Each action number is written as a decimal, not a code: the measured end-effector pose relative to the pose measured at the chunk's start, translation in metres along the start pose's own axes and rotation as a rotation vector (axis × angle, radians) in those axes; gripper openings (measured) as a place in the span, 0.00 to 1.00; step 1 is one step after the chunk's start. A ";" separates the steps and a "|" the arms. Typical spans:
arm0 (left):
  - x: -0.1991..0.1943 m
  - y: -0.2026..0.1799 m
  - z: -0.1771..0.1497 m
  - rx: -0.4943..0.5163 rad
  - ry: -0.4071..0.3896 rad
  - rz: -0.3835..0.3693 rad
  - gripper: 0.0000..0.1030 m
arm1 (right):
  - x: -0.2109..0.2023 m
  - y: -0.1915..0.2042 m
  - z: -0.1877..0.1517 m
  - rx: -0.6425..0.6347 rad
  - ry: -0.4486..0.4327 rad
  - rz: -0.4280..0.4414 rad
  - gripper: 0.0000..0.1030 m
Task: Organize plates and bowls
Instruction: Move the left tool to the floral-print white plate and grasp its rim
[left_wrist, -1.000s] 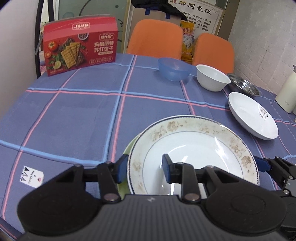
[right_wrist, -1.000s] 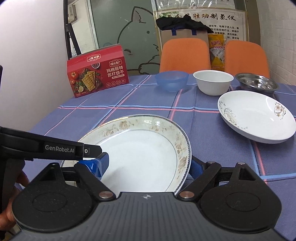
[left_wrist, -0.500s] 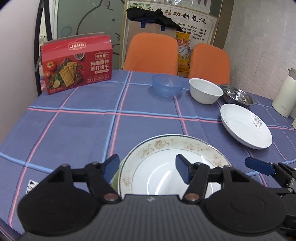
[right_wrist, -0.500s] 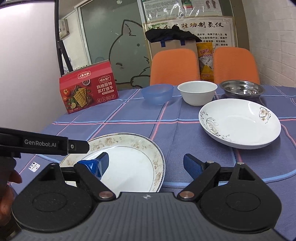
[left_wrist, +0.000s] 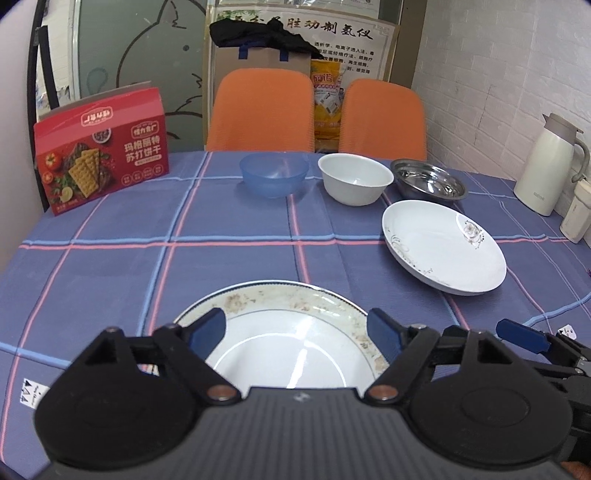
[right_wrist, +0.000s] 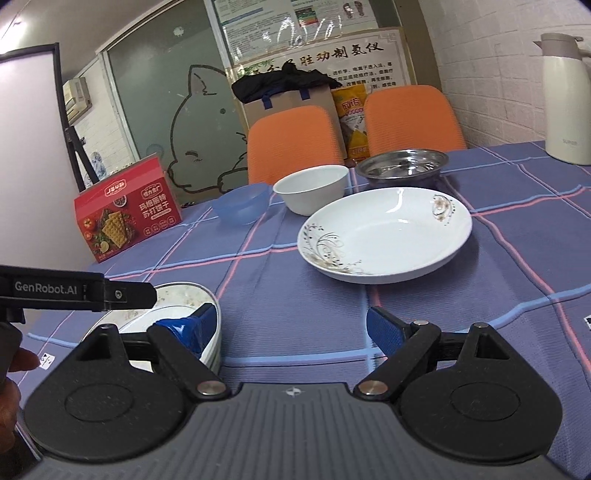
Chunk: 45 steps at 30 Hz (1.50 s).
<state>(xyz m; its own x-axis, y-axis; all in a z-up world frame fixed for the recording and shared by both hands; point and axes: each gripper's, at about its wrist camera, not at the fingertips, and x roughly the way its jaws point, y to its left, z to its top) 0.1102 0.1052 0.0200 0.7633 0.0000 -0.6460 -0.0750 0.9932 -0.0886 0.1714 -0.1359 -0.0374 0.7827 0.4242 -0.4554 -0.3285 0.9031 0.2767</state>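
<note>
The left tongs (left_wrist: 297, 332) stand wide open with nothing between their blue pads, hovering over the near part of a gold-rimmed plate (left_wrist: 280, 343) that lies flat on the desk (left_wrist: 110, 266), which is covered by a blue cloth with pink and light-blue lines. In the right wrist view the same plate (right_wrist: 173, 299) shows a stacked edge — it seems to sit on other plates beneath, though how many cannot be told.

The right tongs (right_wrist: 291, 328) are also spread wide and hold nothing; their left pad sits beside the rim of the stack, and whether it touches is unclear, while their right pad hangs over bare cloth. Part of the left gripper's black body and the person's fingers show at the left edge of that view.

Further back and to the right lies a white plate with a flower print (left_wrist: 443, 247), well apart from the stack. Behind it, in a row from left to right, stand a blue bowl (left_wrist: 273, 179), a white bowl (left_wrist: 354, 182) and a steel bowl (left_wrist: 428, 182) — the white one and the steel one close together. A red cracker box (left_wrist: 101, 147) stands upright at the far left of the desk, and a cream jug (left_wrist: 550, 166) at the far right. Two orange chairs (left_wrist: 262, 110) stand behind the desk.
</note>
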 end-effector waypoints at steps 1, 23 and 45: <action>0.001 -0.003 0.001 0.003 0.003 0.001 0.78 | -0.001 -0.005 0.000 0.012 -0.004 -0.003 0.73; 0.057 -0.062 0.039 0.040 0.094 -0.090 0.78 | -0.009 -0.084 0.030 0.108 -0.043 -0.057 0.74; 0.183 -0.079 0.091 -0.046 0.307 -0.085 0.78 | 0.091 -0.115 0.078 -0.073 0.193 -0.058 0.74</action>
<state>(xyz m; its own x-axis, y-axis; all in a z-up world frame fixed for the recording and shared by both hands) 0.3142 0.0374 -0.0223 0.5393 -0.1249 -0.8328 -0.0535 0.9818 -0.1820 0.3216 -0.2060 -0.0444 0.6881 0.3699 -0.6243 -0.3288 0.9259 0.1862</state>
